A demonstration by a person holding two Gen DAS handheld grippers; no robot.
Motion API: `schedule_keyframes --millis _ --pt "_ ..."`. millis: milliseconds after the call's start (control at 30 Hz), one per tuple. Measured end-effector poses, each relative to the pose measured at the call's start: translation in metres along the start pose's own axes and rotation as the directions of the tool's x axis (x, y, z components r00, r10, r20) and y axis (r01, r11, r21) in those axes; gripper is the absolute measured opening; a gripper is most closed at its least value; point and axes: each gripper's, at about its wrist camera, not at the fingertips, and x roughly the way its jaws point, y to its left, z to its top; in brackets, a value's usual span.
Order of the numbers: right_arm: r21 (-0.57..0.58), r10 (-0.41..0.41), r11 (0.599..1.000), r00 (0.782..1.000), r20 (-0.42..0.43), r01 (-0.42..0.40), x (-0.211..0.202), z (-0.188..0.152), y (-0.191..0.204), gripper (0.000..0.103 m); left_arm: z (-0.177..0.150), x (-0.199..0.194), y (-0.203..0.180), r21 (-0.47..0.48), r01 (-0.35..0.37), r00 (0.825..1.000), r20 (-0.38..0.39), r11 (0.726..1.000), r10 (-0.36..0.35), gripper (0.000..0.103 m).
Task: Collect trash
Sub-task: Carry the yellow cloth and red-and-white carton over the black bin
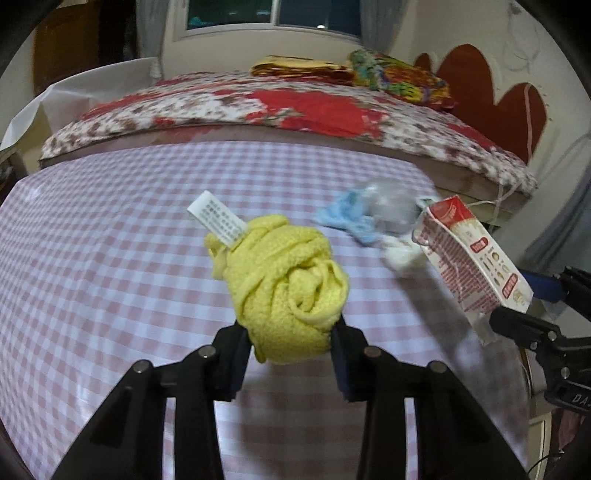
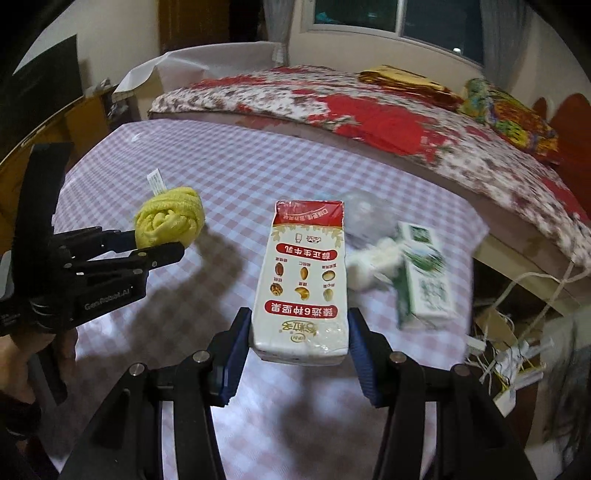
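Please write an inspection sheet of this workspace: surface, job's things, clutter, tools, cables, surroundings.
Surface: table under a pink checked cloth.
Job's things: yellow cloth ball with a white label, and red-and-white carton, both lifted; green-and-white carton, white wad, blue scrap and clear wrapper lie on the table.
Clutter: nothing seen beyond the trash.
Tools: left tool shut on the yellow cloth ball; right tool shut on the red-and-white carton.
Cables: white cords tangled beside the table.
Surroundings: bed with floral cover, window behind.

Open checked tabletop (image 1: 110, 240) leftward; blurred litter pile (image 1: 373, 218) crowding right.
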Motion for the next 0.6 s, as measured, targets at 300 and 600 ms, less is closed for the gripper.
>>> schedule_keyframes --millis 300,600 --pt "0.104 -0.1 0.99 0.995 0.023 0.097 -0.049 -0.037 -0.059 0.053 -0.005 -0.006 -0.072 0.103 0.098 0.995 -0.006 0.99 -0.098 0.04" --pt "0.212 -0.195 0.959 0.981 0.006 0.19 -0.091 -0.085 -0.115 0.053 -0.012 -0.006 -0.141 0.197 0.194 0.981 -0.04 0.961 -0.19 0.04"
